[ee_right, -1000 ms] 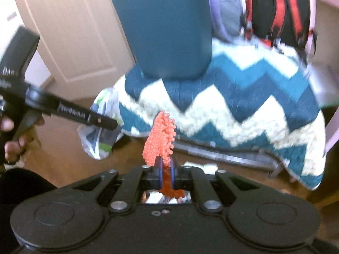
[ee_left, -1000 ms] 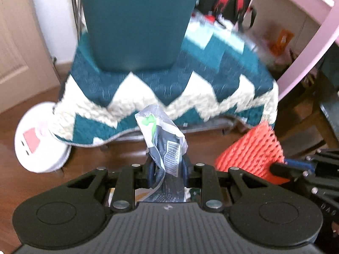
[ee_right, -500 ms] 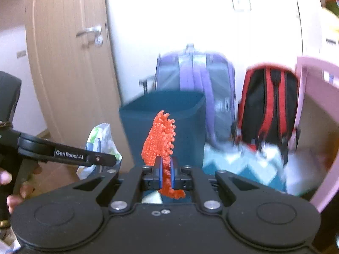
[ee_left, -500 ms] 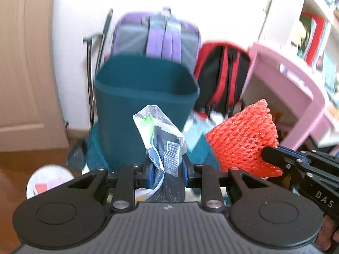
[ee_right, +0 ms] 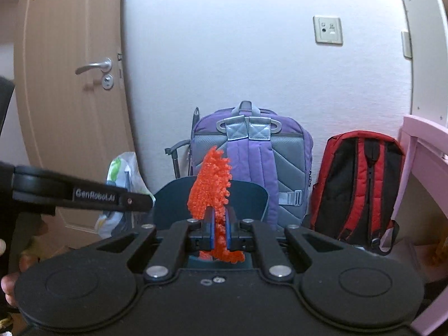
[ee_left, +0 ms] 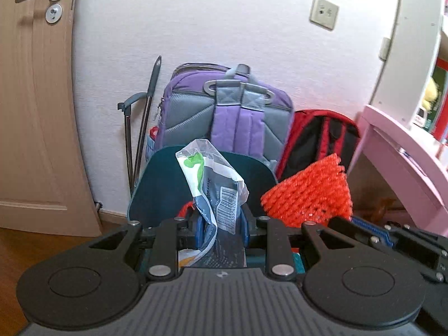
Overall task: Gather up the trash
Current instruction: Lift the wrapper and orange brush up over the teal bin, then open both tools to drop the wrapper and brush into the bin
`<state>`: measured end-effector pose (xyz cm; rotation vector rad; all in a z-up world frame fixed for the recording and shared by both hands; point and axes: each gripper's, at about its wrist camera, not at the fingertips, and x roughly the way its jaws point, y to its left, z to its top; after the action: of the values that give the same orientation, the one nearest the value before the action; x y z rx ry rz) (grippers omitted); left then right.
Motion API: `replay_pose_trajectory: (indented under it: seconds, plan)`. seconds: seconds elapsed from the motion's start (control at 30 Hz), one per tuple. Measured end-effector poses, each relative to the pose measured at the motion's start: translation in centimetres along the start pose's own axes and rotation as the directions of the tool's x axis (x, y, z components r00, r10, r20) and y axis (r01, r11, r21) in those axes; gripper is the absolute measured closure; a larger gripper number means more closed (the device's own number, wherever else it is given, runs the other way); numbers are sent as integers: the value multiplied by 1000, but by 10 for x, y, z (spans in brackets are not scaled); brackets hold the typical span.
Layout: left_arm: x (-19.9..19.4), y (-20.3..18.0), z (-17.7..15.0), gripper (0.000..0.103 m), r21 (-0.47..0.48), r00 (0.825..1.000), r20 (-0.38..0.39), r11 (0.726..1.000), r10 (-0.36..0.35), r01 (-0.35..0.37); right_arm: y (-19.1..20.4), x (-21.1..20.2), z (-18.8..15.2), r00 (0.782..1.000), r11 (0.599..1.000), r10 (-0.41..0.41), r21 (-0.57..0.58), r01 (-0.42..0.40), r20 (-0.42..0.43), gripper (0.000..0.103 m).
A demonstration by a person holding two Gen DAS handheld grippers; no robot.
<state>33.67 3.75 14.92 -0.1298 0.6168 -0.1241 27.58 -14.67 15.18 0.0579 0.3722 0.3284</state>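
We hold a crumpled clear plastic wrapper with a barcode (ee_left: 215, 196) by its lower end, left gripper (ee_left: 219, 224) nearly closed on it; light, limp, slippery. Our right gripper (ee_right: 219, 229) pinches shut on soft orange foam netting (ee_right: 210, 184) at its base. Both hang above the dark teal bin (ee_left: 156, 193), backpacks behind.

- left gripper (ee_left: 221, 225), black with blue pads, jaws clamped on a crumpled white-and-grey plastic wrapper (ee_left: 214, 190); tilted downward
- right gripper (ee_right: 219, 231), jaws pinched on an orange foam net (ee_right: 211, 182); a hand (ee_right: 11, 280) at the frame's left edge
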Motion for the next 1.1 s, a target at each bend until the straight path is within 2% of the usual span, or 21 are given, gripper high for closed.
replay_pose_trajectory:
  seconds: [0.2, 0.5, 0.67, 0.7, 0.73, 0.77, 0.8, 0.83, 0.97, 1.1]
  plan:
    - [45, 5, 10, 78, 17, 999, -31, 999, 40, -39, 4, 48, 4, 998, 999, -5, -37, 2, -59, 96]
    - [107, 7, -4, 78, 63, 989, -138, 997, 58, -50, 5, 100, -12, 985, 996, 2, -87, -18, -173, 95]
    - [121, 9, -8, 77, 68, 982, -180, 997, 51, -39, 7, 113, -21, 977, 992, -1, -122, -26, -212, 88]
    - [122, 9, -8, 75, 70, 982, -183, 997, 44, -31, 7, 113, -21, 978, 992, 2, -122, -28, -211, 86]
    - [121, 9, -9, 69, 71, 982, -183, 997, 41, -28, 7, 113, -22, 978, 992, -3, -127, -24, -209, 83]
    - [119, 9, -9, 54, 67, 983, -181, 997, 43, -32, 7, 112, -21, 978, 991, -9, -133, -19, -207, 82]
    - [118, 10, -9, 47, 62, 983, -176, 997, 49, -39, 8, 110, -22, 979, 990, -10, -138, -18, -203, 82]
    - [116, 10, -8, 34, 57, 985, -164, 997, 59, -51, 8, 109, -21, 979, 990, -8, -140, -20, -201, 81]
    - [103, 10, -7, 32, 40, 988, -145, 998, 49, -44, 5, 100, -18, 981, 991, -5, -131, -20, -193, 79]
    - [80, 6, -7, 32, 40, 991, -127, 998, 51, -46, 6, 84, -15, 984, 990, -7, -141, -18, -175, 71]
